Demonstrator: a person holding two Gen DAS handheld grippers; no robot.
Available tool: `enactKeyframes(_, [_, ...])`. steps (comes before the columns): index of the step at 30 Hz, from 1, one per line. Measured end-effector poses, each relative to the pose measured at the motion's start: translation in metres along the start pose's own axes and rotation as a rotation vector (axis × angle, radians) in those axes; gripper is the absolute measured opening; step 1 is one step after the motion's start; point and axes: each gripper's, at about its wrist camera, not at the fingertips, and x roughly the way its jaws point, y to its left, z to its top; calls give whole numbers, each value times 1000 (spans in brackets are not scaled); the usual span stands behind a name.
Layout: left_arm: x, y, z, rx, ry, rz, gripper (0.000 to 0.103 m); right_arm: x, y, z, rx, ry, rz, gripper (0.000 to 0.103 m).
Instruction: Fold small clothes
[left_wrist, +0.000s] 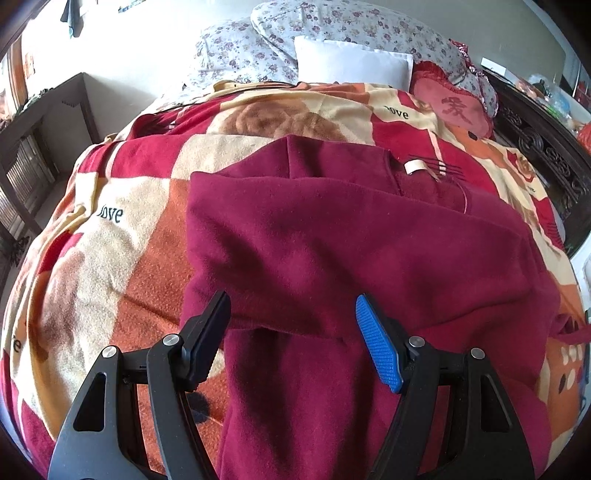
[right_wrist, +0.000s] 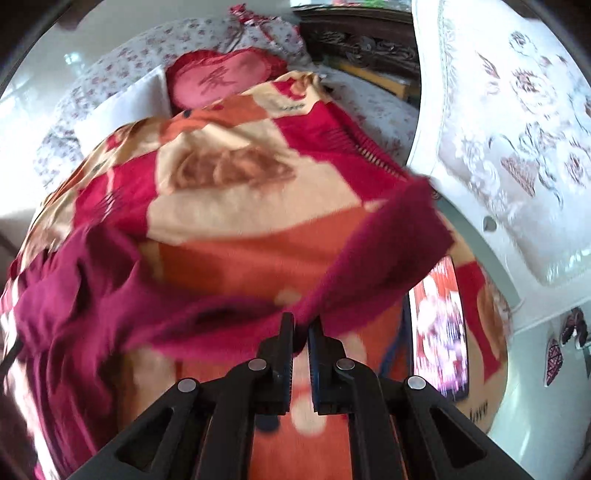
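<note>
A maroon fleece garment (left_wrist: 332, 251) lies spread on the bed's patterned blanket (left_wrist: 110, 258), one side folded over, with a white label (left_wrist: 413, 165) near its far edge. My left gripper (left_wrist: 293, 314) is open just above the garment's near part, touching nothing. In the right wrist view, my right gripper (right_wrist: 301, 325) is shut on a sleeve or edge of the same maroon garment (right_wrist: 388, 251) and holds it lifted above the blanket (right_wrist: 240, 206). That view is blurred by motion.
A white pillow (left_wrist: 351, 62), floral pillows (left_wrist: 240, 55) and a red heart cushion (left_wrist: 454, 107) lie at the bed's head. A dark carved headboard (left_wrist: 546, 158) runs on the right. A phone (right_wrist: 439, 328) lies on the blanket beside a white lace-covered cabinet (right_wrist: 517, 147).
</note>
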Motion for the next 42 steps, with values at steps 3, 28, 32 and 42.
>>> enactKeyframes(3, [1,1,1,-16,6,-10,71,-13,-3,-20,-40,42,1,5])
enactKeyframes(28, [-1,4,-1,-18,23,-6,71,80,16,-6,-428,120,-53,62])
enactKeyframes(32, [2,-3,-3,4,46,-12,71,83,13,-12,-450,117,-12,19])
enactKeyframes(42, [-15,17,5,-40,-4,-19,71,-26,101,-17,-824,-399,-426,7])
